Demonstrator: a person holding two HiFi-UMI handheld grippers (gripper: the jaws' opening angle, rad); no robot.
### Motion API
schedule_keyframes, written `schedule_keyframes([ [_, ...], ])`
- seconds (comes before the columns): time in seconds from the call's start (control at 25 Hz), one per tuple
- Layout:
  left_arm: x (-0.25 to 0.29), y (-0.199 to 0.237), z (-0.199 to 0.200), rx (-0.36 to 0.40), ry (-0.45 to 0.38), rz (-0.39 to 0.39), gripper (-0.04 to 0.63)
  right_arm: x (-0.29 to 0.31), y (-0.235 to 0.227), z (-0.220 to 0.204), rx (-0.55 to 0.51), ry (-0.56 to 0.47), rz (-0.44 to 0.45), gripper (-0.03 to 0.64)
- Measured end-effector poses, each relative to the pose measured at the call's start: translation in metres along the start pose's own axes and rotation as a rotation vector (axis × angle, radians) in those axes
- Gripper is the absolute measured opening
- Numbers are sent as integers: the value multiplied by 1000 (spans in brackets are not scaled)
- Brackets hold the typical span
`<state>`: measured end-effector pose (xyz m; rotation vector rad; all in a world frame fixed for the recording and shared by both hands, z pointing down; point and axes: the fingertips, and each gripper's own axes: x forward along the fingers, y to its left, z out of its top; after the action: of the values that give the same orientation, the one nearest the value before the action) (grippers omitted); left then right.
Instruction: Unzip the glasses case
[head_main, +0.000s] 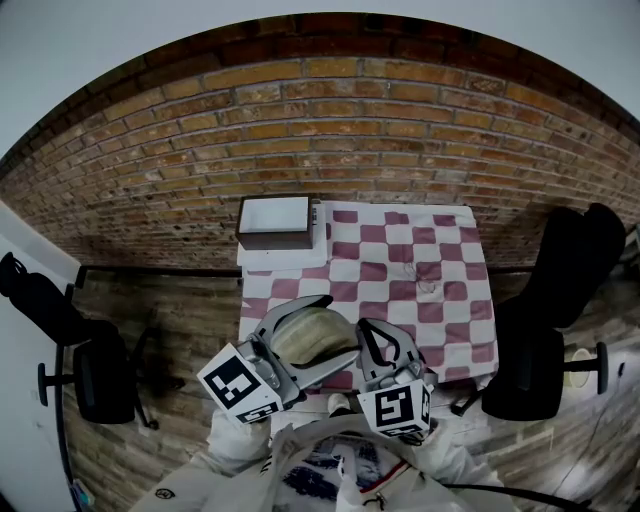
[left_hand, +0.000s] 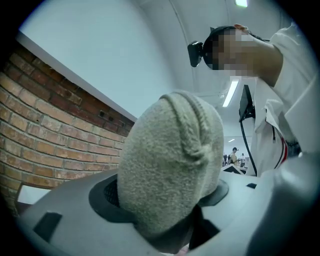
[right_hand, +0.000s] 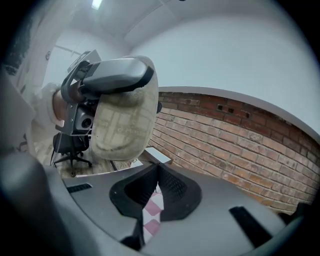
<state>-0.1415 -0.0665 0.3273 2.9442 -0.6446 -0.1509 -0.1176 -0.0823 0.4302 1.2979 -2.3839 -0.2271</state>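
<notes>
The glasses case (head_main: 308, 338), a beige fuzzy oval pouch, hangs above the near edge of the checkered table (head_main: 440, 262). My left gripper (head_main: 338, 328) is shut on it, one jaw on each side. In the left gripper view the case (left_hand: 170, 160) fills the space between the pads, and a raised seam (left_hand: 192, 125) runs over its top. My right gripper (head_main: 367, 328) is shut just right of the case. In the right gripper view its jaws (right_hand: 157, 170) meet with nothing between them. The case (right_hand: 122, 120) hangs up and to the left, apart from them.
A dark box with a white inside (head_main: 274, 220) stands at the table's far left corner. Behind the table is a brick wall (head_main: 330, 130). Black office chairs stand on the left (head_main: 95, 375) and right (head_main: 540, 370) of the table.
</notes>
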Motion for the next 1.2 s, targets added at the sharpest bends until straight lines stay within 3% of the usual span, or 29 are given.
schedule_keyframes([
  [0.6, 9, -6, -20, -4, 80, -49, 333, -2, -11, -1, -33, 2, -41, 17],
  [0.84, 13, -13, -33, 73, 138, -69, 333, -2, -15, 0, -38, -1, -53, 17],
  [1.2, 14, -14, -45, 55, 184, -64, 333, -5, -16, 0, -44, -4, -60, 17],
])
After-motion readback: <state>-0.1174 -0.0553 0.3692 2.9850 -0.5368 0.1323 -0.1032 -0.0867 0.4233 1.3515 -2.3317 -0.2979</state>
